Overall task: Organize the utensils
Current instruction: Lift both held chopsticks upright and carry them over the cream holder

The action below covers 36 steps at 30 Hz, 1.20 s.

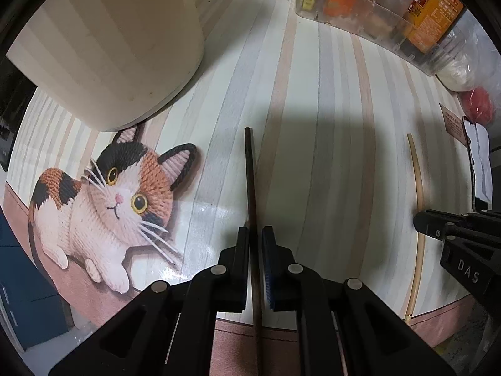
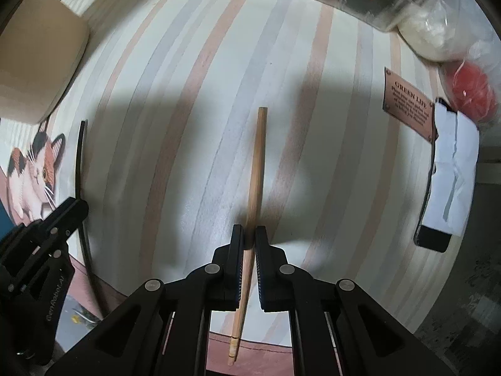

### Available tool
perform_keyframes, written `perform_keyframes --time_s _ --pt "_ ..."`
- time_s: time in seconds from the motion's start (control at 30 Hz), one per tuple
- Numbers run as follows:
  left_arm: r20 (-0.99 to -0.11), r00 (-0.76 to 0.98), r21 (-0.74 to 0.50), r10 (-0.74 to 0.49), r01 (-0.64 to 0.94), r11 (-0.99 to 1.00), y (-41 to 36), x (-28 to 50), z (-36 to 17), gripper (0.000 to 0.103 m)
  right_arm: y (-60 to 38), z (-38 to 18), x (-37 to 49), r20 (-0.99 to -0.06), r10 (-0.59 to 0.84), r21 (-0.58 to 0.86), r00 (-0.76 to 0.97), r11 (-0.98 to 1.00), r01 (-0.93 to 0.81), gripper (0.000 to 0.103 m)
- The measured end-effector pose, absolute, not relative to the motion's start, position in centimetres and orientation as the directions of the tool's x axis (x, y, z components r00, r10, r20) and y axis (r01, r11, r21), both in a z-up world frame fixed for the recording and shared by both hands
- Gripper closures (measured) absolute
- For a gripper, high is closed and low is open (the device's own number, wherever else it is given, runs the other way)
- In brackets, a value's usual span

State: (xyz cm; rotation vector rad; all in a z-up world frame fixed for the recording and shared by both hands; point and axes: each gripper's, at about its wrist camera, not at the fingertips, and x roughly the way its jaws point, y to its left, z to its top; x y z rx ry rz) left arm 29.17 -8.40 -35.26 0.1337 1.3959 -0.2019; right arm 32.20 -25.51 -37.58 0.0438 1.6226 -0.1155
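Note:
My left gripper (image 1: 255, 235) is shut on a dark brown chopstick (image 1: 250, 172) that points forward over the striped tablecloth (image 1: 313, 94). My right gripper (image 2: 249, 235) is shut on a light wooden chopstick (image 2: 257, 163), also pointing forward. In the left wrist view the light chopstick (image 1: 418, 188) and the right gripper (image 1: 421, 222) show at the right. In the right wrist view the dark chopstick (image 2: 80, 163) and the left gripper (image 2: 80, 208) show at the left. A cream cylindrical container (image 1: 119, 40) stands at the far left; it also shows in the right wrist view (image 2: 37, 62).
A cat picture (image 1: 103, 200) is printed on the cloth at the left. A clear bin with packets (image 1: 375, 15) stands at the back right. A white bag (image 2: 429, 31), a red object (image 2: 472, 91), a brown label (image 2: 407, 106) and a phone-like object under white paper (image 2: 447, 172) lie at the right.

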Motion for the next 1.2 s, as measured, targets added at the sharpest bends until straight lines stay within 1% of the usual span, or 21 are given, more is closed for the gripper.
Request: perform_keyframes --time_s 0.03,0.17,0.2,0.27,0.47,0.73,0.87,1.0,1.2 --pt "-0.984 0.165 -0.027 -0.065 0.222 0.975 -8.8 29.1 -35.3 0.099 -25.1 -37.2 31.8 -0.998 -0.046 -0.051 -0.048 0.993 0.106 0.095" --pt "-0.983 0.160 -0.060 -0.094 0.201 0.978 -8.6 29.0 -34.8 0.100 -24.6 -36.7 30.9 -0.999 -0.047 -0.046 0.003 0.990 0.130 0.096" --pt "-0.981 0.152 -0.089 -0.119 0.196 0.977 -8.3 28.8 -34.4 0.100 -24.8 -36.6 30.6 -1.000 -0.026 -0.024 0.010 0.988 0.151 0.096" --pt "-0.977 0.164 -0.103 -0.138 0.203 0.974 -8.0 28.3 -33.3 0.100 -25.2 -35.9 29.9 -0.998 0.042 0.049 0.040 0.980 0.195 0.096" --pt "-0.955 0.224 -0.153 -0.196 0.197 0.968 -7.0 27.3 -29.7 0.100 -25.1 -32.7 28.5 -0.984 0.109 0.137 0.139 0.969 0.208 0.097" --pt "-0.921 0.320 -0.179 -0.221 0.157 0.971 -4.2 27.9 -26.0 0.100 -25.9 -27.1 27.2 -0.936 0.201 0.267 0.290 0.941 0.210 0.097" --pt "-0.884 0.394 -0.210 -0.251 0.146 0.967 -2.8 28.2 -22.2 0.100 -26.5 -23.9 28.0 -0.898 0.233 0.320 0.374 0.928 0.191 0.097" --pt "-0.829 0.484 -0.242 -0.282 0.145 0.959 -1.8 29.1 -17.4 0.100 -26.1 -19.9 29.8 -0.850 0.263 0.364 0.457 0.920 0.147 0.097" --pt "-0.709 0.630 -0.280 -0.316 0.159 0.947 -0.7 31.1 -8.8 0.100 -24.1 -12.9 33.7 -0.768 0.293 0.384 0.570 0.922 0.043 0.097"
